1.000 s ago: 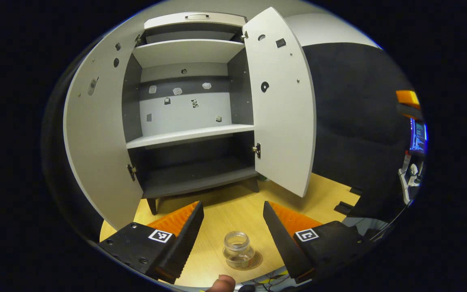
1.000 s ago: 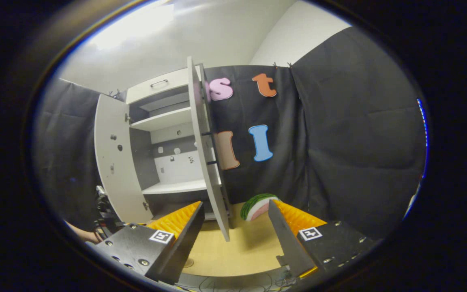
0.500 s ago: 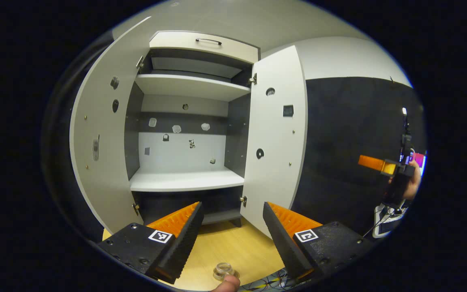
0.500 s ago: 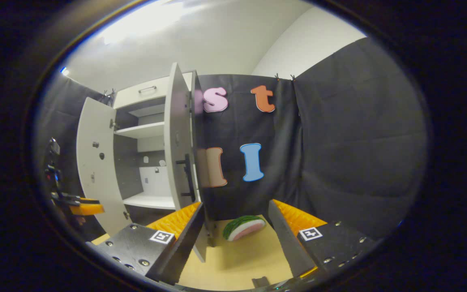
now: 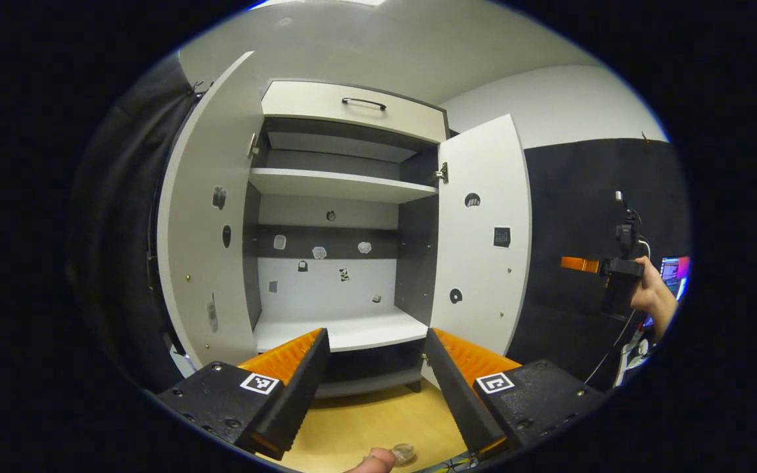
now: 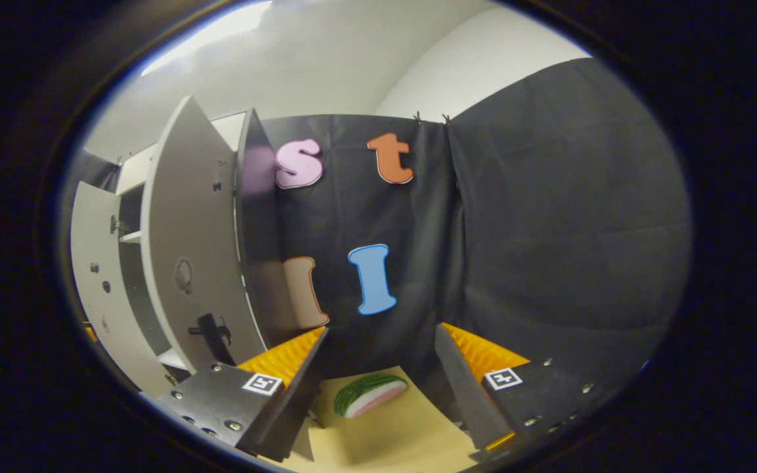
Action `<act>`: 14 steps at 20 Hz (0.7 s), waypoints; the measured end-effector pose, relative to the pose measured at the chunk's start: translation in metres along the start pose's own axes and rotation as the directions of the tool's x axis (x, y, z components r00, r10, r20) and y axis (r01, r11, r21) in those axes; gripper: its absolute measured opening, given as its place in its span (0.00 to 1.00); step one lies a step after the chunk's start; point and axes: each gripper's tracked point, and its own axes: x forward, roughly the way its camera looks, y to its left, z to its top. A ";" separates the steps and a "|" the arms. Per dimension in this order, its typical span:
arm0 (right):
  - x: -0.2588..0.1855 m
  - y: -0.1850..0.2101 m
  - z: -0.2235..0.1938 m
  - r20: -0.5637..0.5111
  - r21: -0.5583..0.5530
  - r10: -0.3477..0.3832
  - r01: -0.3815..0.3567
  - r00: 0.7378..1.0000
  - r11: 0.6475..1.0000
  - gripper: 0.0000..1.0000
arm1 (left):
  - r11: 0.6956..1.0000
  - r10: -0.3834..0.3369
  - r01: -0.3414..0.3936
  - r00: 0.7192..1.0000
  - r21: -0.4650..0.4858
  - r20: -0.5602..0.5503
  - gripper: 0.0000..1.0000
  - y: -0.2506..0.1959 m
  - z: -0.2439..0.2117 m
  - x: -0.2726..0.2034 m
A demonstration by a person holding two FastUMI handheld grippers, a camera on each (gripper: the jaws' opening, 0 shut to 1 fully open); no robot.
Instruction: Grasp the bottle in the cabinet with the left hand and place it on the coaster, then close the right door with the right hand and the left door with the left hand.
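bottle (image 5: 403, 452) seen at the bottom edge of the left gripper view, on the wooden table (image 5: 365, 427), outside the cabinet (image 5: 339, 230).
both cabinet doors are seen open; the left gripper (image 5: 375, 384) is held wide and empty before the shelves. the right gripper (image 6: 378, 387) is spread wide, empty, beside the right door (image 6: 188, 263), above a watermelon slice (image 6: 368, 394).
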 end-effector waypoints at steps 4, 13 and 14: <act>0.022 0.038 -0.001 0.005 -0.100 0.103 -0.102 0.995 0.990 0.96 | 1.000 0.003 -0.003 1.000 0.000 0.001 0.93 0.007 0.003 0.001; 0.008 0.152 -0.023 -0.047 -0.164 0.405 -0.407 0.913 0.899 0.85 | 0.995 0.078 -0.079 0.997 -0.068 -0.021 0.94 0.040 0.000 -0.005; 0.009 0.152 -0.027 -0.054 -0.136 0.401 -0.404 0.915 0.904 0.87 | 0.994 0.084 -0.085 0.996 -0.065 -0.021 0.93 0.041 -0.001 -0.006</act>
